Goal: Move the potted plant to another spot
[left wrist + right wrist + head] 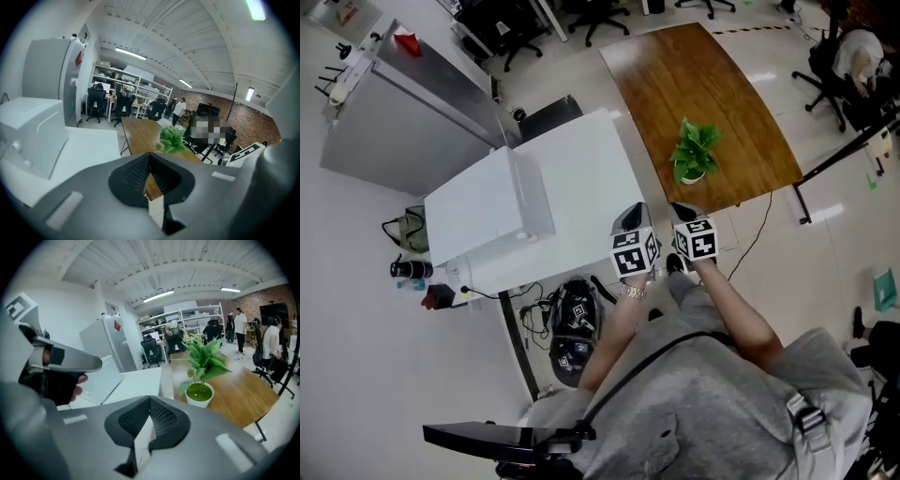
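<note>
The wooden table (703,94) is glossy, the white pot (194,402) smooth, the floor (839,244) shiny.

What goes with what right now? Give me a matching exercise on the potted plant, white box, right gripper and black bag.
Things:
1. potted plant
2. white box
3. right gripper
4. black bag

Place or state:
A. on the floor
B. shut, holding nothing
C. on the wooden table
D. on the white table

Pairs: 1-C, 2-D, 3-B, 4-A
</note>
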